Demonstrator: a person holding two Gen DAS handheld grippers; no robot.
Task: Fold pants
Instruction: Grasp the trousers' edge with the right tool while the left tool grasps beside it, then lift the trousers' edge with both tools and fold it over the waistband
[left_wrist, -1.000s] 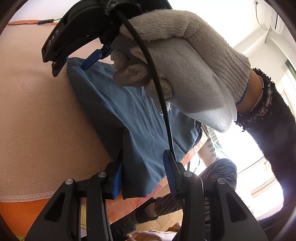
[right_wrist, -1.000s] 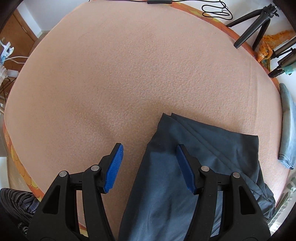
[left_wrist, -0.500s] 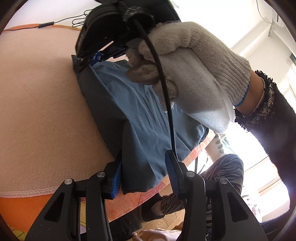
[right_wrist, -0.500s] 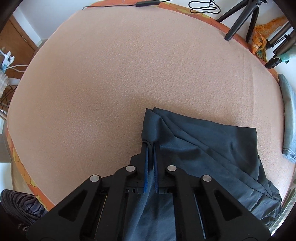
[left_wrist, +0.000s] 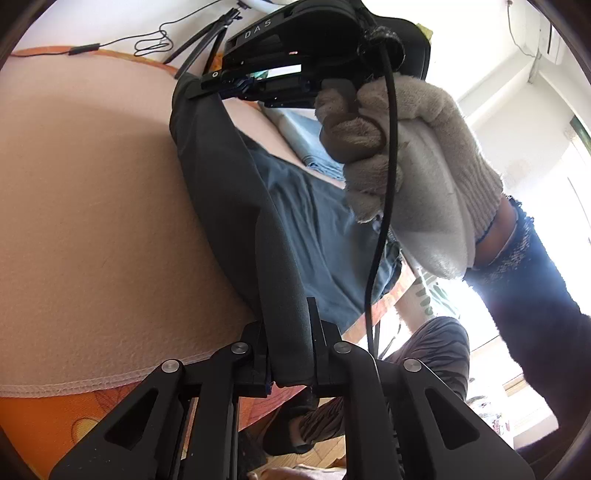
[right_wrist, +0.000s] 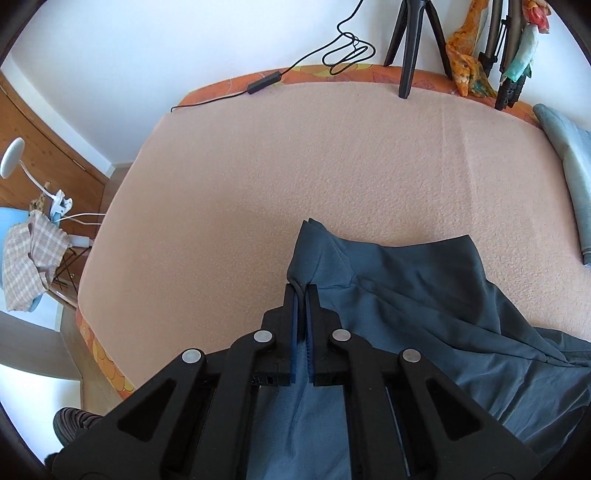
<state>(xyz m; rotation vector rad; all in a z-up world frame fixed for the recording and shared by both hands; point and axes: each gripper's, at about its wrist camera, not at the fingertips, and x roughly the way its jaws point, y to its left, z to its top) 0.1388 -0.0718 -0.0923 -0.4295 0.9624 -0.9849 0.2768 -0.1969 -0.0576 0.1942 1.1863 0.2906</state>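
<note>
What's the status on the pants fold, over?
Left gripper just closed, fingers pinching pants. Right gripper shut on the other corner, edge raised. Blanket ahead bare, over.

White wall (right_wrist: 184, 44) is running behind the bed. Peach fleece blanket (right_wrist: 332, 166) is covering an orange patterned mattress (right_wrist: 229, 83). Black tripod (right_wrist: 410, 40) is standing at the far edge, with a black cable (right_wrist: 343, 51) looping beside it. Wooden door (right_wrist: 33, 147) is showing at left; a white clip lamp (right_wrist: 22, 162) and a checked cloth (right_wrist: 29, 254) are sitting by a blue chair. Bright daylight is coming through a window (left_wrist: 554, 206). An air conditioner (left_wrist: 554, 40) is hanging high on the wall. Wood floor (left_wrist: 295, 461) is showing below.
</note>
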